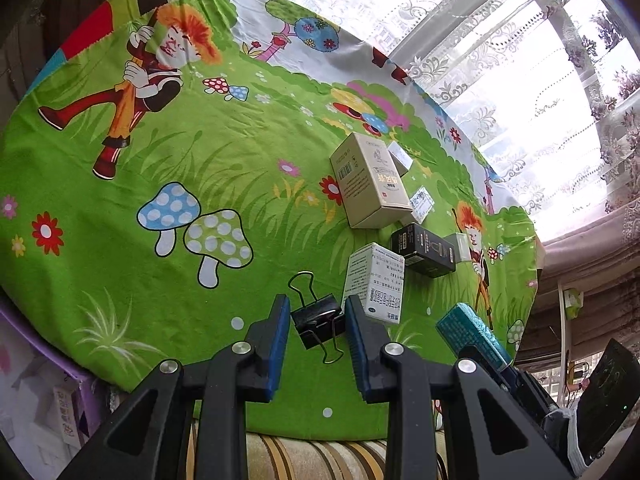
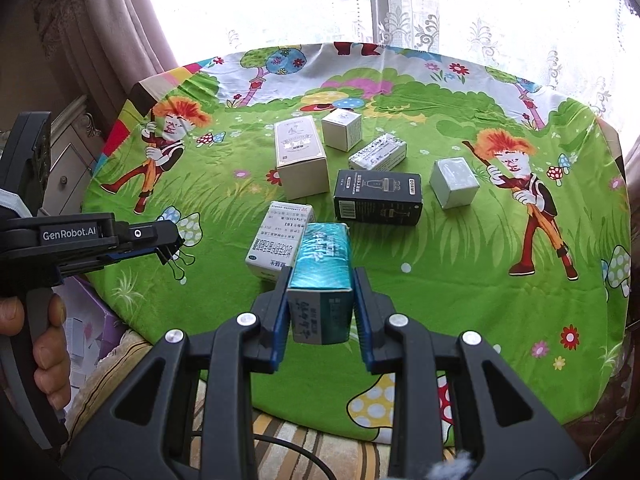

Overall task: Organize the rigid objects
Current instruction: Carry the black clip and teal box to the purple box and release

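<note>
Cartoon tablecloth (image 2: 440,280), right tool (image 2: 320,276) clamping teal box (image 2: 324,264)

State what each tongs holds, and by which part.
Left tongs: black metal binder clip, gripped across its body. Right tongs: teal cardboard box, gripped by its long sides near one end.

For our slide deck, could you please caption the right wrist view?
Right gripper jaws clamp a teal box above a cartoon-print cloth scattered with cartons.

Matt printed cloth (image 2: 440,280), glossy teal box (image 2: 324,256), black metal binder clip (image 1: 318,322).
</note>
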Demonstrator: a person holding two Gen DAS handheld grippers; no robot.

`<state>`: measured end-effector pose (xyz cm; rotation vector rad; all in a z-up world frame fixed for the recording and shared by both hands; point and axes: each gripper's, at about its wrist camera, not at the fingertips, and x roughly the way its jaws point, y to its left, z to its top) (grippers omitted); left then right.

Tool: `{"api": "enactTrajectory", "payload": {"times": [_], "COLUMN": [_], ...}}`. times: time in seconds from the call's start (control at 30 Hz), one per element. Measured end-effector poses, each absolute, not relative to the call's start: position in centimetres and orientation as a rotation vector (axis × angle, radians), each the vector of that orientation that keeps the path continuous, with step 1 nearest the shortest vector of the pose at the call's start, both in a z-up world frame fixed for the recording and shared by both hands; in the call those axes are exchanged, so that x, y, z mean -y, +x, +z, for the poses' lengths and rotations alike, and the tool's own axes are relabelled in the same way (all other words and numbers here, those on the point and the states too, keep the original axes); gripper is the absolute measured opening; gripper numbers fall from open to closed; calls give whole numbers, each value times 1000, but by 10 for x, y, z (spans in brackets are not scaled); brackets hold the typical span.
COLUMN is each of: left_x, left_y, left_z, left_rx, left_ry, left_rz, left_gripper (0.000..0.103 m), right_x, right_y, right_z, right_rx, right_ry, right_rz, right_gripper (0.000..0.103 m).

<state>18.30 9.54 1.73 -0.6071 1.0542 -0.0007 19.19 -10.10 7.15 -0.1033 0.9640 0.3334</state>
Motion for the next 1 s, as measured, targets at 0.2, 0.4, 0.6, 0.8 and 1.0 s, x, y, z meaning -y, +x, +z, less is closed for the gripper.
{"api": "enactTrajectory", "payload": {"times": [0.2,0.4,0.6,0.8,1.0], "left_x": [-112,-136,-167,-196,-228], "left_y": [150,116,79,39,-2], "left_z": [28,31,33,31,28], "left_rx": [-1019,-995,-969,-943,-923], "left_ry": [-626,-652,-685,-711,-717], "left_rz": [27,70,133,195,283], "left_gripper": [29,29,29,29,29], "right_x": [85,64,39,8,-29], "right_y": [171,148,127,104,77], "right_z": [80,88,92,93,95], "right_rx": [-950,-935,-933,-950,-959], "right_ry": [-117,-142,-172,-204,-259], "right_rz": [377,430,497,582,691], "right_gripper": [33,33,33,33,33]}}
